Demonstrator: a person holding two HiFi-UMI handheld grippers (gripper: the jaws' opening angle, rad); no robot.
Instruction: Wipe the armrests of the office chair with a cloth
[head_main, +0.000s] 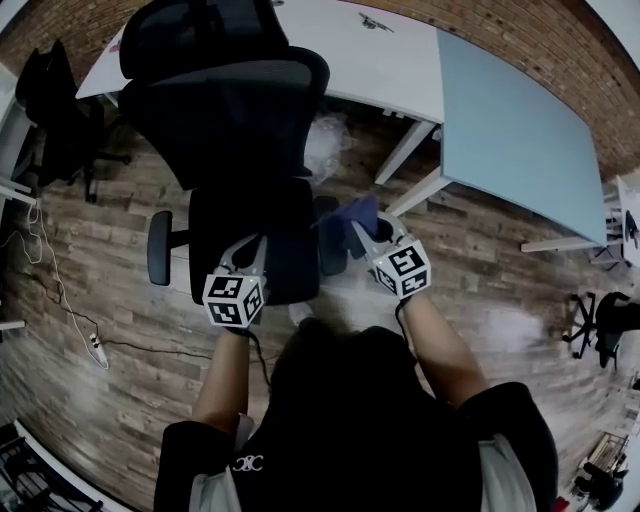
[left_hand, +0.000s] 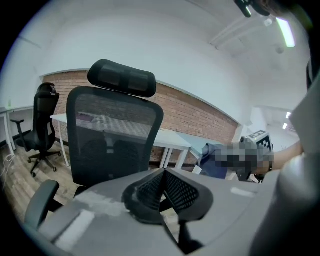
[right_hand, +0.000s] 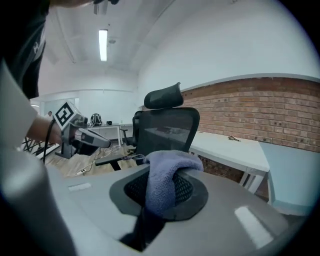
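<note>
1. Before the person, in the head view, a black office chair (head_main: 235, 130) stands on the wood floor (head_main: 90, 290) with its seat towards them. The left gripper (head_main: 249, 250) points at the seat's front edge. The right gripper (head_main: 363, 232) holds a blue cloth (head_main: 357, 211) just beside the right armrest (head_main: 330, 250); I cannot tell whether they touch. The left armrest (head_main: 160, 247) lies bare, well apart from the cloth. A white desk (head_main: 380, 60) runs behind the chair.

2. In the left gripper view, the left gripper (left_hand: 164, 173) has its jaws pressed together on nothing. The office chair (left_hand: 115, 135) faces it, the left armrest (left_hand: 42, 202) low at the left. The cloth (left_hand: 214, 159) shows at the right. A second chair (left_hand: 42, 125) stands by the brick wall (left_hand: 200, 117).

3. In the right gripper view, the right gripper (right_hand: 166, 172) pinches the cloth (right_hand: 162, 187), which drapes over the jaw tips. Beyond are the office chair (right_hand: 165, 125), the desk (right_hand: 230, 150) and the left gripper (right_hand: 75, 130).
</note>
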